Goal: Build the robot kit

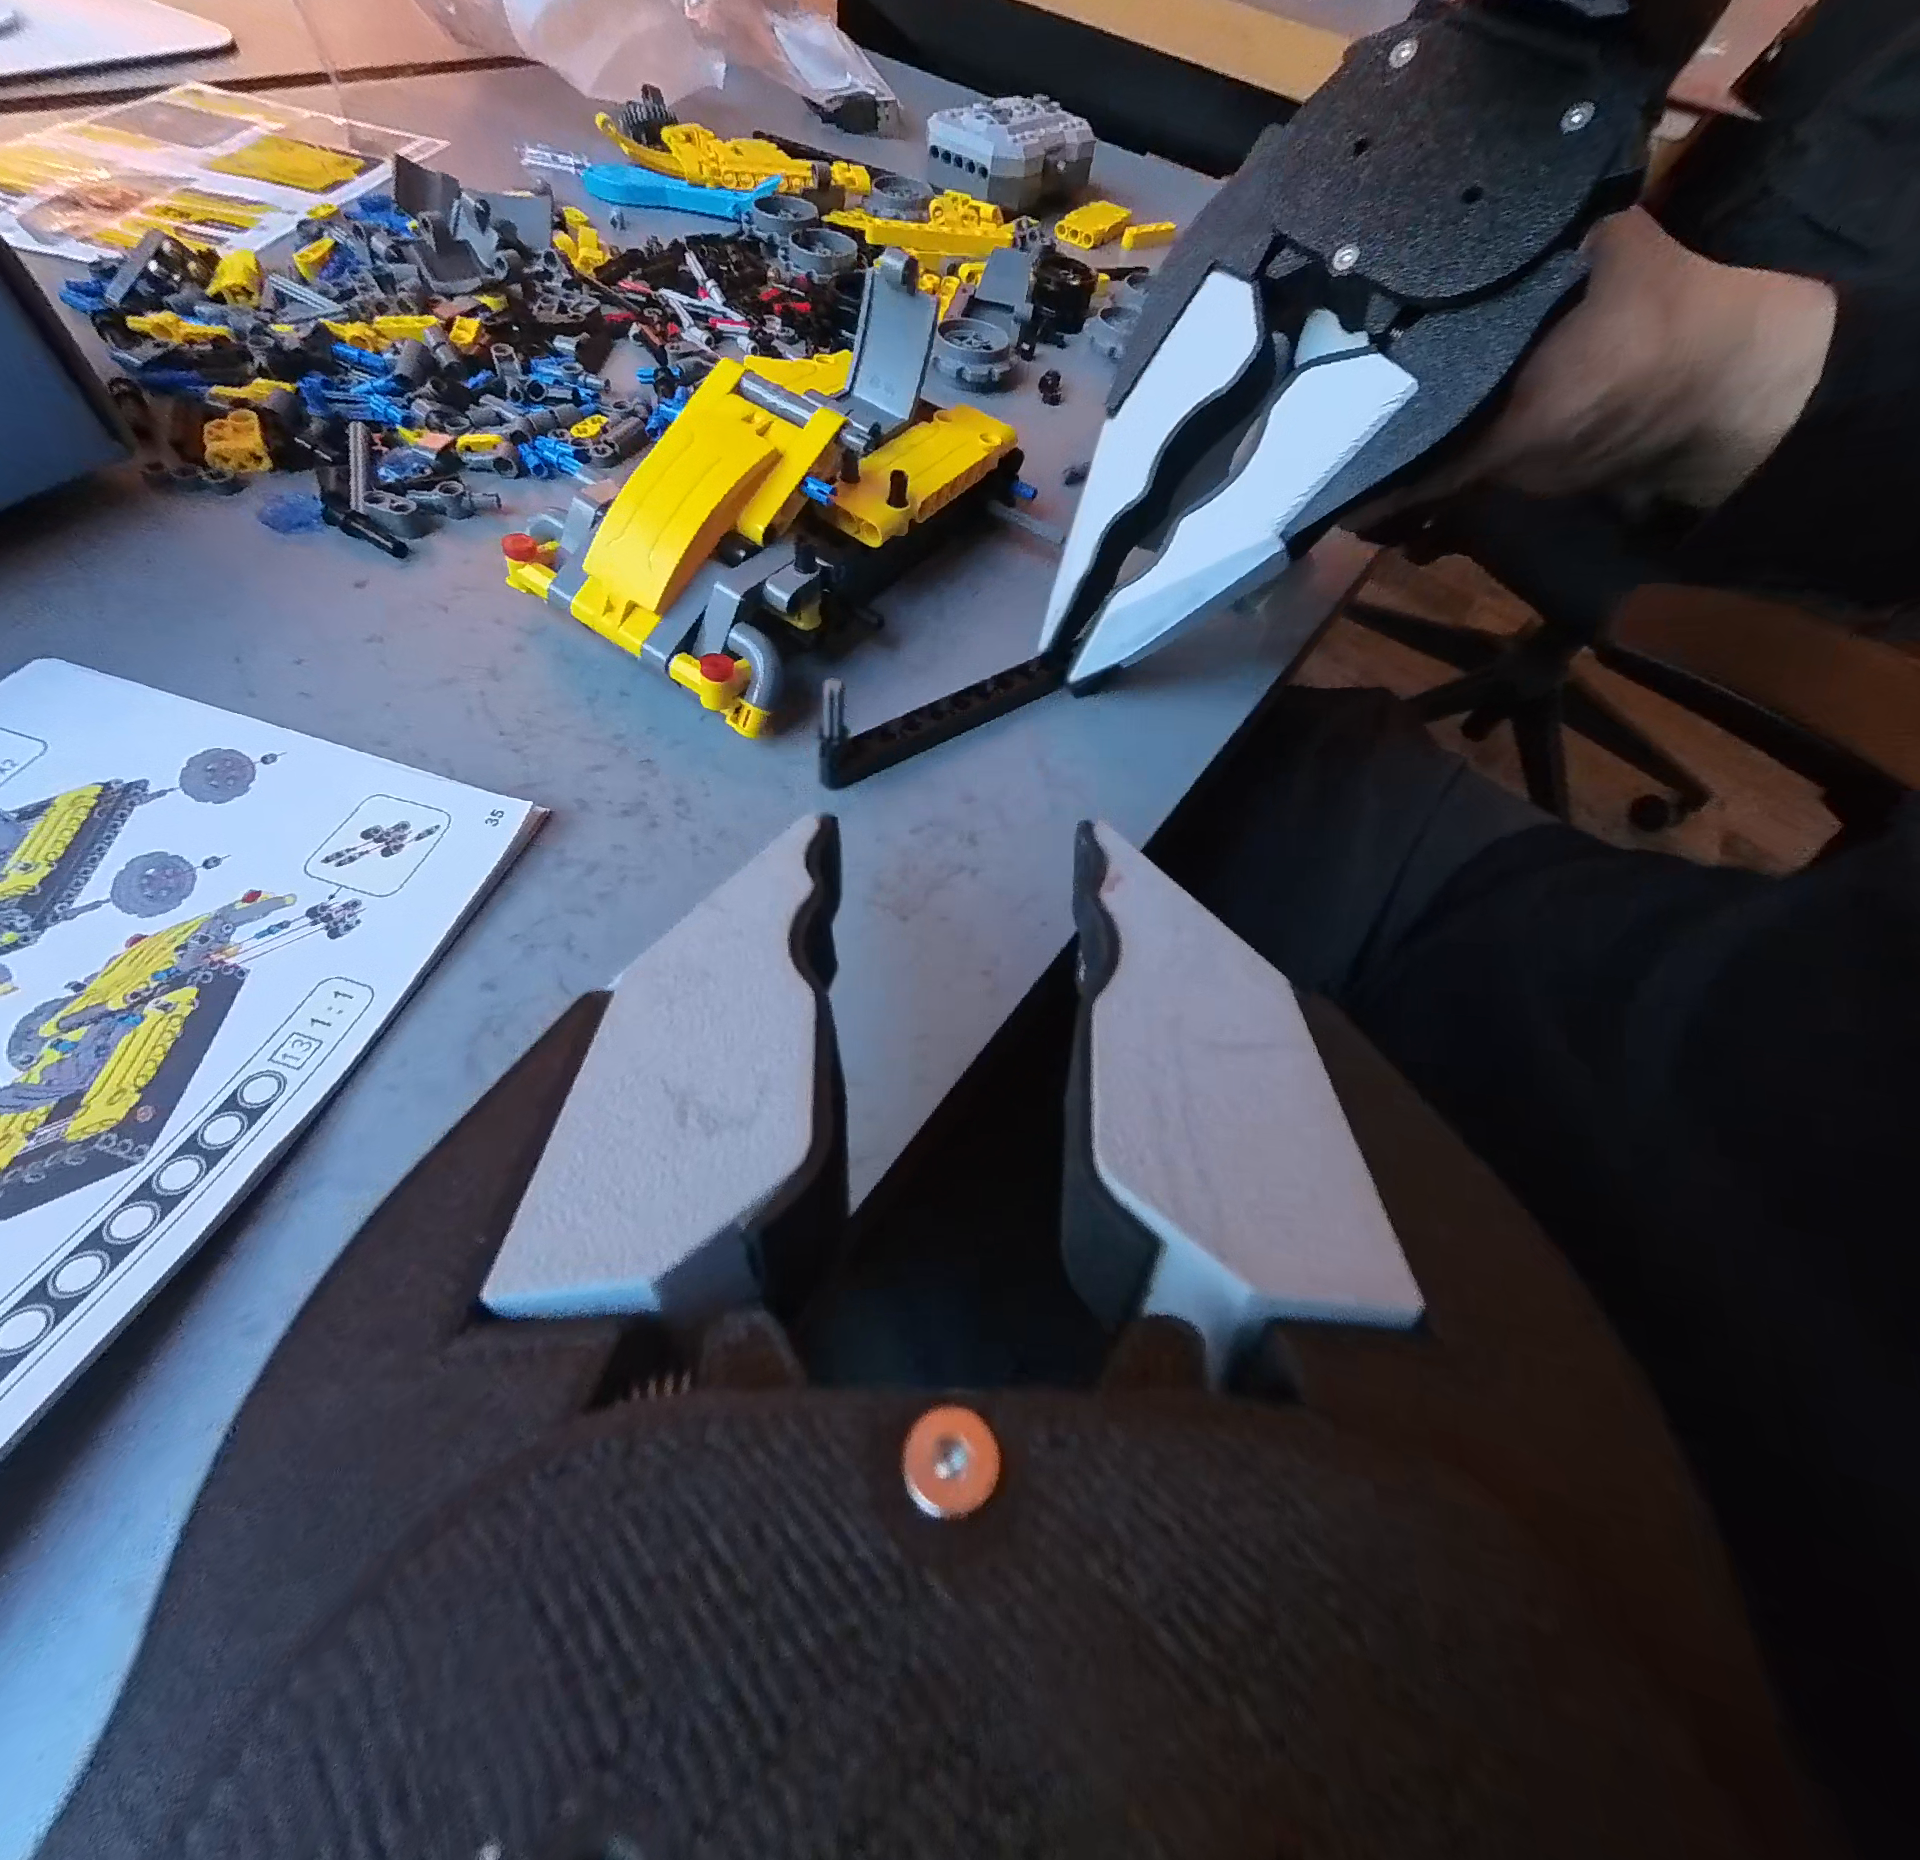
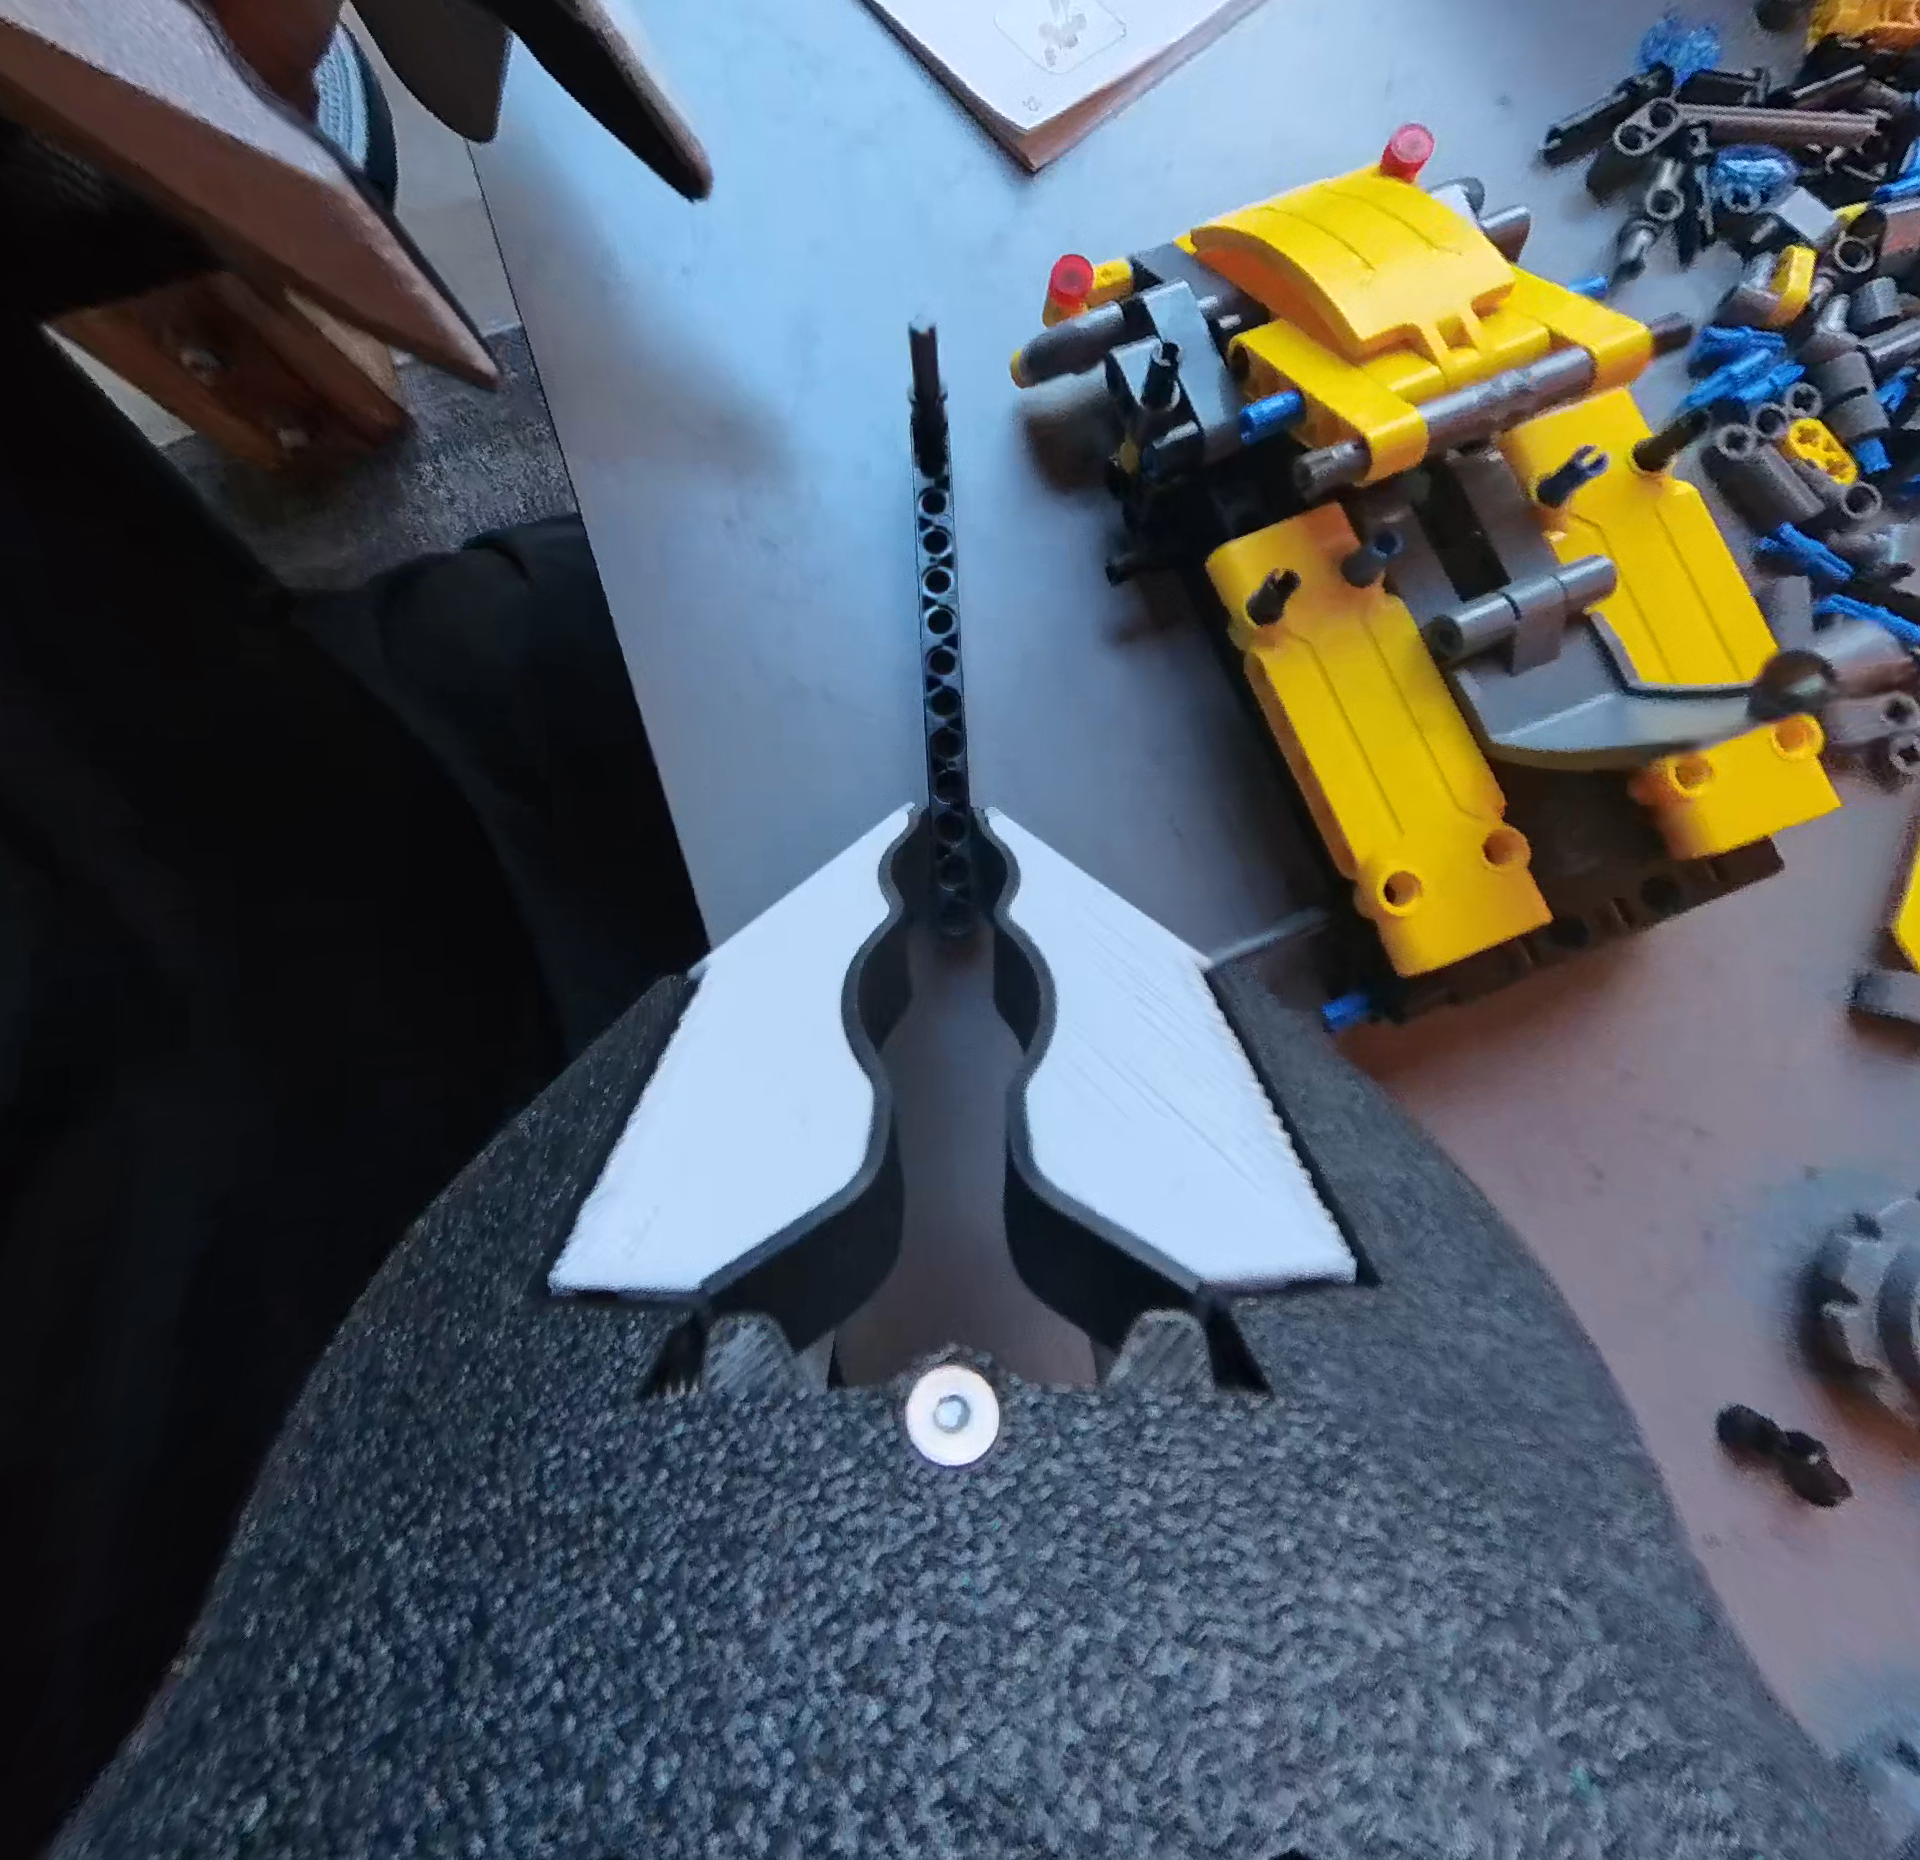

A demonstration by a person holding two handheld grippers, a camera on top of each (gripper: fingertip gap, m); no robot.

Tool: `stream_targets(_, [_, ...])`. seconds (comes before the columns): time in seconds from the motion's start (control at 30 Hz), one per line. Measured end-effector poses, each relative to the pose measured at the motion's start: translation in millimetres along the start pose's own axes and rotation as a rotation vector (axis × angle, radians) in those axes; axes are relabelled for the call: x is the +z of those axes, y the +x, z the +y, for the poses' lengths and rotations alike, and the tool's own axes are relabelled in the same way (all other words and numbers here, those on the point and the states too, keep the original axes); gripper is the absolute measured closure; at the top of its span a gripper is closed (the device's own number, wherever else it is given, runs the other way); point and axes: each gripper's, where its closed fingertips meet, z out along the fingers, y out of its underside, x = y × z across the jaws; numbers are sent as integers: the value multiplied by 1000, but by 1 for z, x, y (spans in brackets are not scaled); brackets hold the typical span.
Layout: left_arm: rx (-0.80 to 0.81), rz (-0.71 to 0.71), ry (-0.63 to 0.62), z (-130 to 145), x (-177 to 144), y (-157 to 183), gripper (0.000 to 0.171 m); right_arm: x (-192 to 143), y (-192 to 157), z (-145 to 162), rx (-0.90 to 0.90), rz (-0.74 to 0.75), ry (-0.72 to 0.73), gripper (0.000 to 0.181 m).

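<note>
My right gripper (image 2: 952,823) is shut on one end of a long black perforated beam (image 2: 938,605). A short black axle (image 2: 923,361) sticks up from the beam's far end. In the left wrist view the right gripper (image 1: 1070,662) holds the beam (image 1: 940,721) low on the grey table (image 1: 416,605), near the table's edge. My left gripper (image 1: 954,844) is open and empty, its tips a short way in front of the beam's axle end. A half-built yellow and grey vehicle model (image 1: 748,522) stands just beyond the beam; it also shows in the right wrist view (image 2: 1434,584).
An open instruction booklet (image 1: 197,989) lies at the left. A heap of loose blue, black, grey and yellow parts (image 1: 436,356) covers the far table, with grey wheels (image 1: 971,340), a grey block (image 1: 1008,148) and plastic bags (image 1: 644,13). A chair base (image 1: 1538,709) stands beyond the table's edge. There is about 10 centimeters between the tips of the two grippers.
</note>
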Motion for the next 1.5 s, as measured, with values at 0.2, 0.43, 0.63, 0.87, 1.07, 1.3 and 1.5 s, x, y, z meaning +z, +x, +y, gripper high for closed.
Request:
stream_targets(0.2, [-2, -8, -10, 7, 1, -10, 131, -9, 5, 8, -3, -28, -26, 173])
stream_targets(0.43, [-70, 50, 69, 4, -2, -2, 132, -12, -1, -18, -14, -135, 37, 161])
stream_targets(0.63, [-86, 101, 127, 1, -6, 0, 132, -14, -6, -38, 13, -219, 41, 159])
stream_targets(0.87, [-255, 239, 222, -7, -20, 3, 140, -8, -2, -39, 83, -147, 112, 159])
stream_targets(1.07, [-143, 118, 130, 18, -23, 12, 138, -24, -4, -12, 71, 2, 172, 159])
stream_targets(1.3, [-123, 80, 71, 33, -31, 24, 138, -30, 8, 4, 56, 195, 221, 158])
stream_targets(1.5, [-35, 86, -19, 44, -14, 37, 139, -24, 3, 8, 34, 170, 175, 154])
